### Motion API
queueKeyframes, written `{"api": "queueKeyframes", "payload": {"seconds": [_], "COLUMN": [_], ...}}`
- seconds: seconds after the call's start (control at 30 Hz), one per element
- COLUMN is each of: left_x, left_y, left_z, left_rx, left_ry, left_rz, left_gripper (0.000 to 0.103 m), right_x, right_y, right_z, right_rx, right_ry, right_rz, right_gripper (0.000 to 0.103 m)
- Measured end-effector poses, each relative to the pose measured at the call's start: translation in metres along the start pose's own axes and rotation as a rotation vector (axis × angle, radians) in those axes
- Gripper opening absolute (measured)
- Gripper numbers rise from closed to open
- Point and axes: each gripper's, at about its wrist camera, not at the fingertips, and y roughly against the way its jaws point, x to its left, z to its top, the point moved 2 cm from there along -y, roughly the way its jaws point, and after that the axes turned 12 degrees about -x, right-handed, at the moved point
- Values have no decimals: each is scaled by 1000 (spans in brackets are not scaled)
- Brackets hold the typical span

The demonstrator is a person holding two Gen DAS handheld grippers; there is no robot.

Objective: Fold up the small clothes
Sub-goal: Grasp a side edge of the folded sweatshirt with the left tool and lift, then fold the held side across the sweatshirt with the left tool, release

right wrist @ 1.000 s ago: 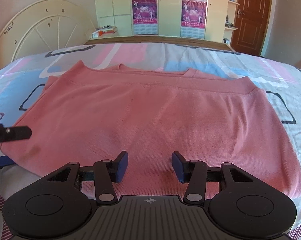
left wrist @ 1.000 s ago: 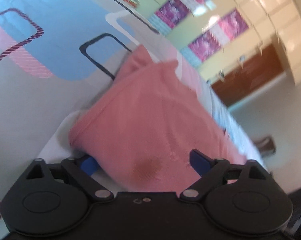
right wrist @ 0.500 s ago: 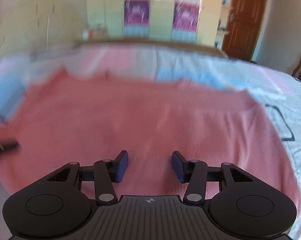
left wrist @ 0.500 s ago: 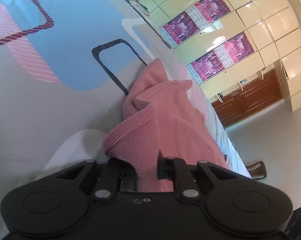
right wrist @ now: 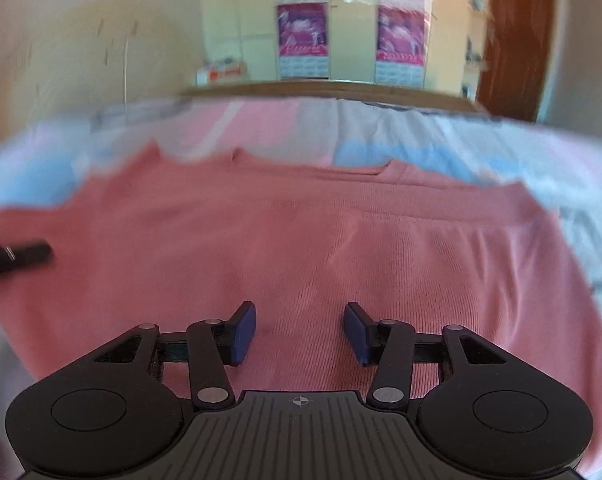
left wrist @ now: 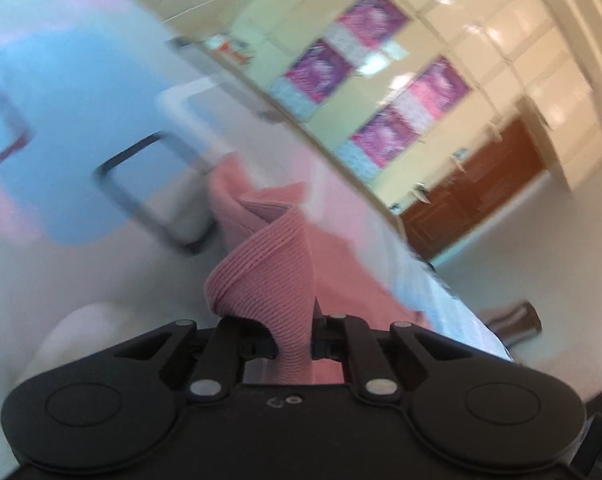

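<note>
The left tool (left wrist: 295, 346) is pinching a bunched fold of the pink garment (right wrist: 301, 248), which is lying spread across the bed (right wrist: 481, 148). The right tool (right wrist: 299, 330) is hovering over the garment's near edge, its fingers (right wrist: 243, 332) standing wide apart, gripping nothing.

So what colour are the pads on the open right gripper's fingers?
Blue pads, clearest in the right wrist view.
</note>
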Motion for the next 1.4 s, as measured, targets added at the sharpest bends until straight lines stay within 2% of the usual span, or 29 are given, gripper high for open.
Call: {"api": "queueKeyframes", "payload": {"seconds": [0.1, 0.23, 0.4, 0.47, 0.53, 0.6, 0.7, 0.77, 0.83, 0.9, 0.93, 0.97, 1.13, 1.2, 1.27, 1.33, 1.4], "left_x": [-46, -120, -195, -208, -209, -204, -201, -203, -201, -197, -188, -182, -149, -138, -127, -125, -127], "left_y": [-5, -22, -39, -43, -49, -50, -41, -30, -16, -7, -5, -5, -22, -25, -26, -33, -42], "left_z": [2, -19, -90, -125, -161, -180, -184, -177, -164, -148, -137, -130, -104, -97, -92, -90, -90], "left_rx": [5, 50, 195, 265, 366, 397, 428, 419, 368, 324, 299, 278, 222, 216, 215, 217, 226], "left_ry": [-90, -212, -302, -344, -361, -391, -439, -472, -487, -493, -486, -479, -450, -434, -414, -408, -400], "left_rz": [-82, -221, -382, -402, -388, -339, -338, -357, -359, -354, -338, -315, -161, -124, -97, -83, -77], "left_gripper": [10, 10, 10, 10, 10, 12, 30, 66, 74, 74, 75, 75, 75, 75, 75, 75, 75], "right_x": [-25, -58, -119, -146, -168, -190, -207, -208, -204, -196, -191, -186, -169, -167, -170, -172, -174], "right_y": [15, 38, 69, 80, 89, 99, 107, 110, 108, 99, 94, 89, 60, 51, 43, 39, 38], "right_z": [8, 13, 14, 9, 4, -1, -2, 2, 10, 20, 24, 26, 25, 21, 16, 10, 10], "right_rx": [-28, -53, -83, -85, -78, -71, -72, -90, -109, -111, -108, -104, -48, -26, 7, 30, 39], "right_ry": [-115, -150, -209, -231, -245, -268, -315, -345, -363, -373, -380, -376, -301, -295, -306, -331, -339], "right_rz": [38, 32, -44, -87, -122, -150, -150, -124, -75, -14, 16, 35, 44, 45, 53, 70, 91], "right_gripper": [49, 49, 49, 49, 49, 49, 49, 49, 49, 59, 75, 78, 78, 68, 46, 40, 40]}}
